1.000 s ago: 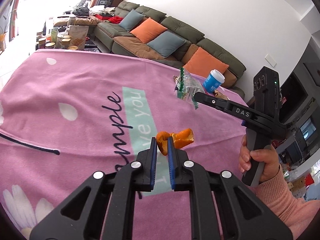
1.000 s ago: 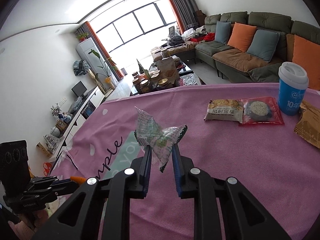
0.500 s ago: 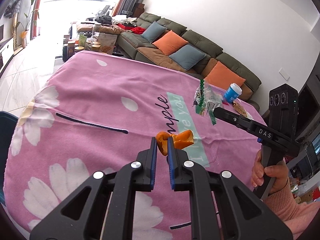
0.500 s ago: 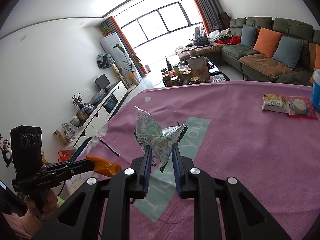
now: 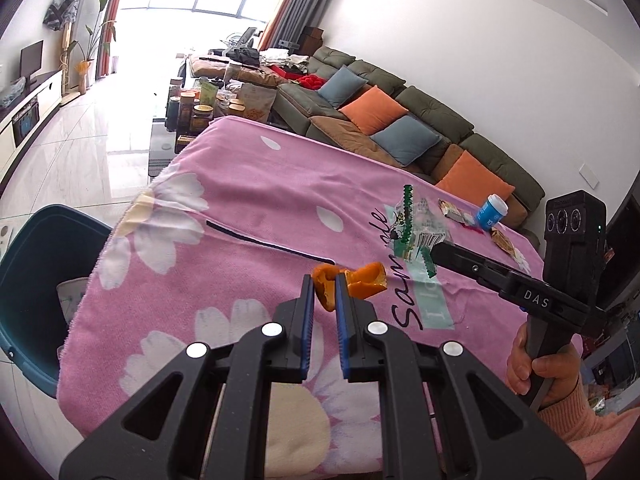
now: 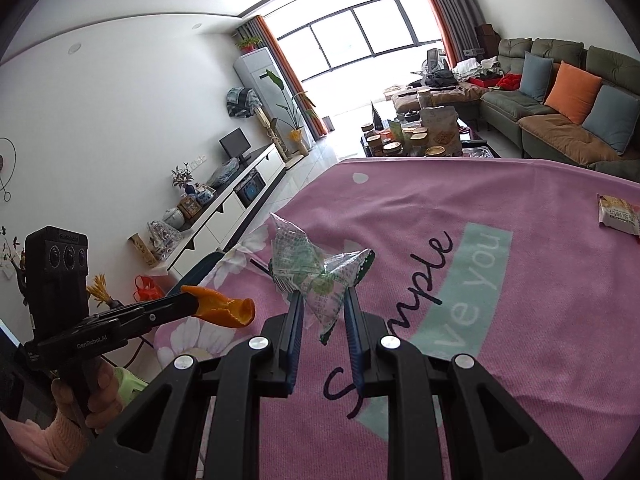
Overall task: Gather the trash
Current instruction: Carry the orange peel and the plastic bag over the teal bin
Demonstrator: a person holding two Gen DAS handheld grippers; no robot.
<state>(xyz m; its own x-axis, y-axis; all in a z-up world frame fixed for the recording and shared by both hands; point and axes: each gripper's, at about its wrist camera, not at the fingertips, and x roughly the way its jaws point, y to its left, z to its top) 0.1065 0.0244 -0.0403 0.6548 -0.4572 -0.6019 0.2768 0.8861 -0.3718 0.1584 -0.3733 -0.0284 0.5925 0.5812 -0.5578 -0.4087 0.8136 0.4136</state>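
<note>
Orange peel point(image 5: 352, 280) clenched in left tongs point(image 5: 324, 292); right tongs point(image 6: 322, 312) grip crumpled wrapper point(image 6: 316, 276).

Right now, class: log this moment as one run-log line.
left gripper: shut on orange peel | right gripper: shut on wrapper | both above pink cloth | teal bin at table edge

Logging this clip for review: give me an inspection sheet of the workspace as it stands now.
Surface: pink flowered cloth covers the table.
Job's things: orange peel and crumpled green-white wrapper, both held in the air; dark teal bin beside the table's edge.
Clutter: snack packet, blue cup, more wrappers near it.
Grippers: left gripper shut on the peel; right gripper shut on the wrapper.
Cables: nothing seen.
Surroundings: green sofa with cushions, jars on a low table, TV cabinet, big window.
</note>
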